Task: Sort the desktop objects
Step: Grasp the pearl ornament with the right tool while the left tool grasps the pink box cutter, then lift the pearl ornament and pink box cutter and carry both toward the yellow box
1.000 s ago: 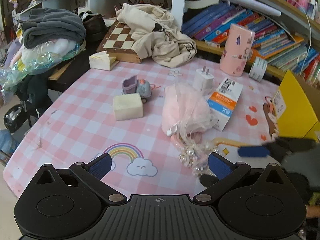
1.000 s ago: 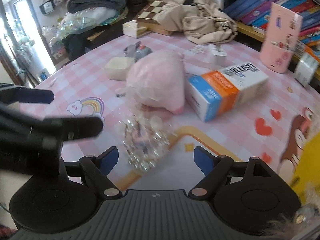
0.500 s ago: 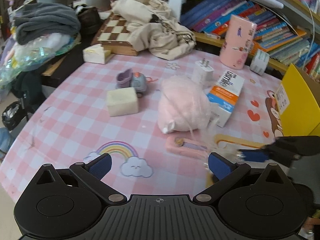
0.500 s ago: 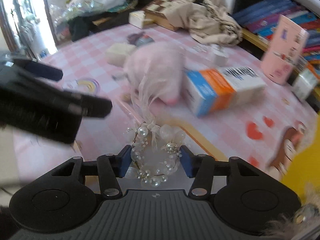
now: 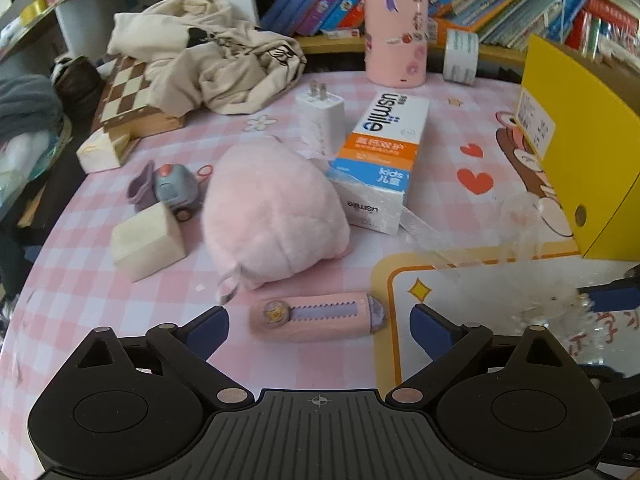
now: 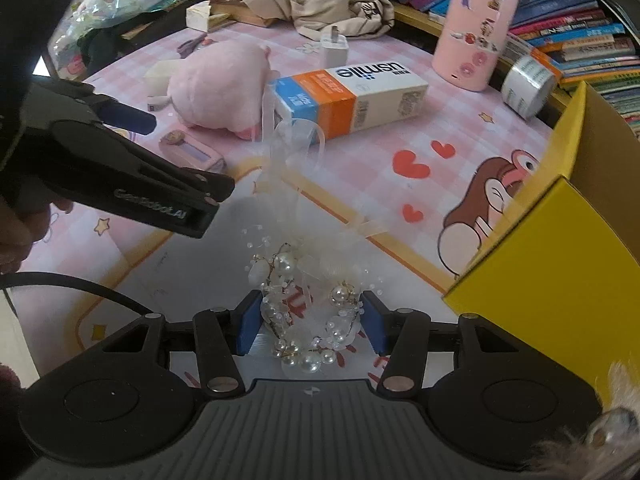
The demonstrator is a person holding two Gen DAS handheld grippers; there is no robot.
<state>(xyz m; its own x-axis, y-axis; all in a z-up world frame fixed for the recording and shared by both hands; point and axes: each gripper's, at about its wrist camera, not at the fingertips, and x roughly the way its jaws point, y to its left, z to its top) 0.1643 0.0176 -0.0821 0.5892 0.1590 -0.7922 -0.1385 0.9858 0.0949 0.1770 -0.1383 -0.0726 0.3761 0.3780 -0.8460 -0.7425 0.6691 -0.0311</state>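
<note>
Clamping right gripper (image 6: 308,322), beaded pearl wreath (image 6: 306,312)

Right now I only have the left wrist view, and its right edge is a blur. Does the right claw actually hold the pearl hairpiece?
Observer: Yes, the right claw is shut on the pearl hairpiece, a blue pad on each side.
Operator: Anything trailing from it?
Observer: Its sheer ribbon runs up toward the toothpaste box.
Operator: And the yellow box?
Observer: The yellow box stands just right of that claw; its inside is hidden.
</note>
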